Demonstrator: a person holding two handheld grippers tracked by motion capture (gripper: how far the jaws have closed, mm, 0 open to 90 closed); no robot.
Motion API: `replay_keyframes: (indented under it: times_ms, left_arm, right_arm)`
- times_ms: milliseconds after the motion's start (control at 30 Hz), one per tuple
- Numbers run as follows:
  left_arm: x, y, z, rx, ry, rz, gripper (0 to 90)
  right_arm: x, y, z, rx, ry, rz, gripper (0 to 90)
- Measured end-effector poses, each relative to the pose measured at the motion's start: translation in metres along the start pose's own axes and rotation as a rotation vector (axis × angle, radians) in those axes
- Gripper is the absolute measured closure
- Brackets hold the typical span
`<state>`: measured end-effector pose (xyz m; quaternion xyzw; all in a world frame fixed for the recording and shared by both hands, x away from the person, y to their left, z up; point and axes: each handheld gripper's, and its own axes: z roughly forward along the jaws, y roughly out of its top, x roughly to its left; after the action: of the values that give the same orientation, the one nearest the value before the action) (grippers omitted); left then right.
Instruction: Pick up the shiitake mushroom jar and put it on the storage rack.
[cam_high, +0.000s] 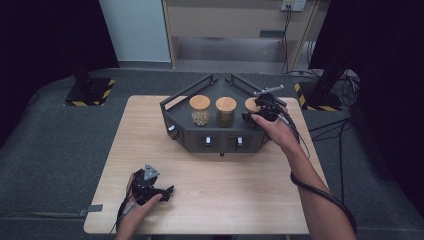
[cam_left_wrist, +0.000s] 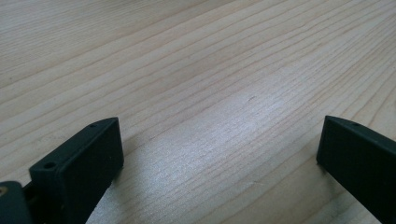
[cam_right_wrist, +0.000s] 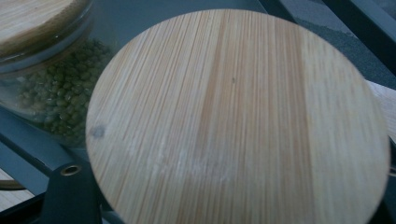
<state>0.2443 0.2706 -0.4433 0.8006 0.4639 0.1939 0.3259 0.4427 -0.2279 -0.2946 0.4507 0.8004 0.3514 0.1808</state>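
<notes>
high view: right tool (cam_high: 261, 111) grasps the rightmost jar (cam_high: 251, 106) in the dark rack (cam_high: 220, 142), far right on the table (cam_high: 210, 200); left tool (cam_high: 159, 192) rests near left. left gripper view: jaws released over bare wood. right gripper view: jaws clenched around the jar's bamboo lid (cam_right_wrist: 238, 121).

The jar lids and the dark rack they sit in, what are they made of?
The jar lids look like bamboo or pale wood with a matte finish: fine straight grain runs in strips across the top. The jars seem to be clear glass, since green beans show through the wall. The rack looks like dark grey painted metal, with thin straight rails, though it could be plastic.
</notes>
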Motion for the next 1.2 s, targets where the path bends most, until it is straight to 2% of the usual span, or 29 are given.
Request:
replay_keyframes:
  times_ms: [267,400,733,1200]
  left_arm:
    - [0.0,0.0,0.0,0.0,0.0,0.001,0.0]
    - [0.0,0.0,0.0,0.001,0.0,0.001,0.0]
    - [0.0,0.0,0.0,0.001,0.0,0.002,0.0]
    - [0.0,0.0,0.0,0.001,0.0,0.002,0.0]
  right_arm:
    - [-0.002,-0.004,-0.001,-0.006,0.005,0.004,19.5]
    - [-0.003,-0.006,-0.003,-0.019,0.011,0.016,13.8]
    - [-0.002,-0.015,-0.015,-0.059,0.01,0.012,6.7]
    - [-0.004,-0.031,-0.028,-0.09,0.0,0.022,4.2]
